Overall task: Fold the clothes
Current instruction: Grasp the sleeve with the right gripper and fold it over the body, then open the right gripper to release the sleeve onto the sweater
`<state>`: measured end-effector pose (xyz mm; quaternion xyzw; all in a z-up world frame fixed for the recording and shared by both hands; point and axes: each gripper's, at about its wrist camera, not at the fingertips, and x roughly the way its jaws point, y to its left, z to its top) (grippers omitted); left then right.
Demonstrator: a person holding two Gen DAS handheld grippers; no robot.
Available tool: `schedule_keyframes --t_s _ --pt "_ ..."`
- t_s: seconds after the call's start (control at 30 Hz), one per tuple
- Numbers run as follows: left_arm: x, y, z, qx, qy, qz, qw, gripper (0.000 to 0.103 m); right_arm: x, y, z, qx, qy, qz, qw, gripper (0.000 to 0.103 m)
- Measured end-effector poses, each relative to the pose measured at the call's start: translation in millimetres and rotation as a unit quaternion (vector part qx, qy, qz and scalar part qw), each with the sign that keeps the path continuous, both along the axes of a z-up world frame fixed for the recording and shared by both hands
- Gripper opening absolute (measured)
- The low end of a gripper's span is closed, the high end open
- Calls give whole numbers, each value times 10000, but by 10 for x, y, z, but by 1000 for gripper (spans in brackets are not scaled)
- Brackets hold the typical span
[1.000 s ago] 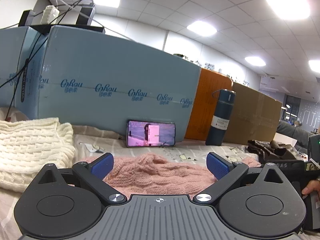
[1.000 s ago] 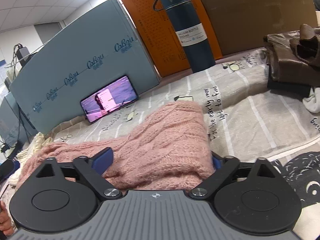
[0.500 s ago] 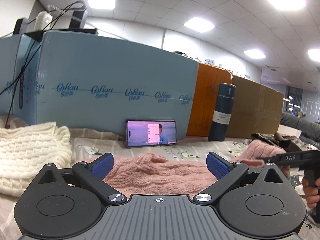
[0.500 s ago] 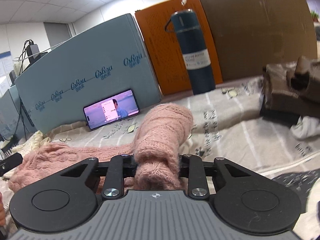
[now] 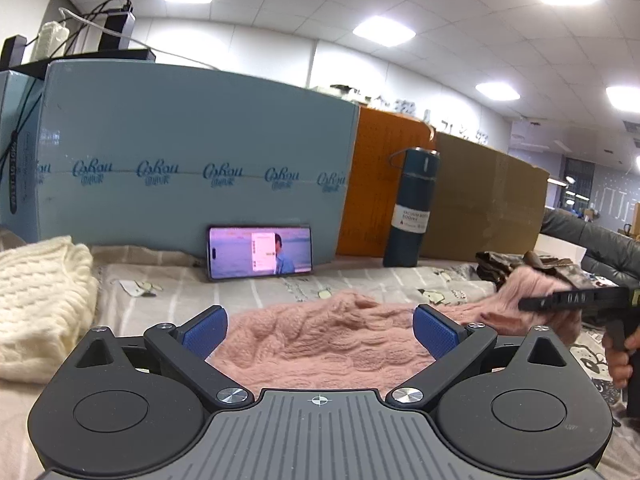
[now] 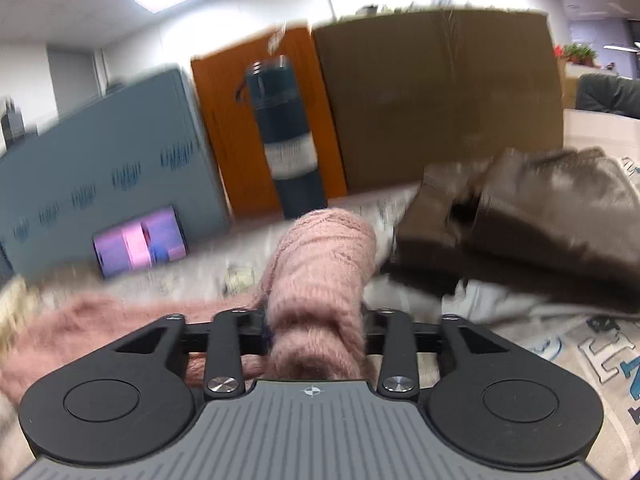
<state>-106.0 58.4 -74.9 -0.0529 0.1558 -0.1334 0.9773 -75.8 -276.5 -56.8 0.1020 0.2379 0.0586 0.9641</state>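
Currently the right gripper (image 6: pixel 316 328) clamps a bunched end of the pink sweater (image 5: pixel 320 340), its jaws easing slightly apart while the knit stays pressed between them; a second ago they stood wide around the flat fabric, so the grasp is new and that end now rises off the striped bed sheet (image 5: pixel 260 292) toward its right edge. Meanwhile the left gripper (image 5: pixel 318 330) hovers with jaws wide apart and empty above the sweater's middle, near the sheet's front edge. Judged from this, one fold is just starting, and the folded cream sweater (image 5: pixel 36 300) waits at the left edge.
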Motion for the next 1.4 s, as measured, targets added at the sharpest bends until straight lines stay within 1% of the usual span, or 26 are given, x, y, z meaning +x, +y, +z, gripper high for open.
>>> schedule_keyframes --t_s 0.03,0.07,0.1,0.17,0.2,0.23,0.27,0.3,0.33,0.43,0.5,0.57,0.67,0.73,0.93,1.2,1.4 --pt "5 -22 -3 2 42 21 10000 101 3 13 -31 -104 35 0 9999 36" --pt "11 -35 -5 -4 73 48 10000 101 8 22 -47 -167 78 36 9998 46" --pt "17 -45 -5 -13 99 79 9999 101 12 30 -62 -228 122 74 9996 65" --pt "37 -44 -6 -95 124 140 9998 101 36 63 -88 -341 189 92 9992 86" --pt "48 -42 -6 -143 134 170 9997 101 48 80 -102 -397 223 101 9989 86" --pt "59 -39 -8 -188 162 198 9995 101 67 131 -129 -621 318 56 9975 86" --pt "71 -37 -13 -223 195 221 9993 101 88 167 -172 -770 343 26 9964 92" --pt "76 -36 -20 -245 211 231 9992 101 108 203 -216 -917 365 -4 9951 103" --pt "77 -37 -28 -254 214 228 9992 101 123 212 -271 -974 427 -77 9943 103" --pt "80 -39 -50 -274 238 159 9992 101 178 142 -316 -726 645 -16 9953 103" --pt "86 -28 -65 -323 254 105 9991 101 179 24 -348 -311 700 28 9971 103" --pt "94 -22 -80 -376 274 51 9989 101 163 -91 -354 85 642 71 9979 103" --pt "90 -20 -95 -429 268 -45 9987 101 128 -163 -370 350 569 92 9977 103" --pt "80 -20 -95 -432 244 -61 9987 101 125 -149 -367 335 572 92 9978 103" --pt "62 -28 -95 -402 195 -57 9990 101 150 -54 -361 15 648 72 9979 103" --pt "51 -41 -112 -349 178 -71 9992 101 176 -39 -359 41 646 71 9979 103" --pt "70 -29 -127 -383 240 -72 9990 101 173 -47 -365 42 643 75 9979 103"
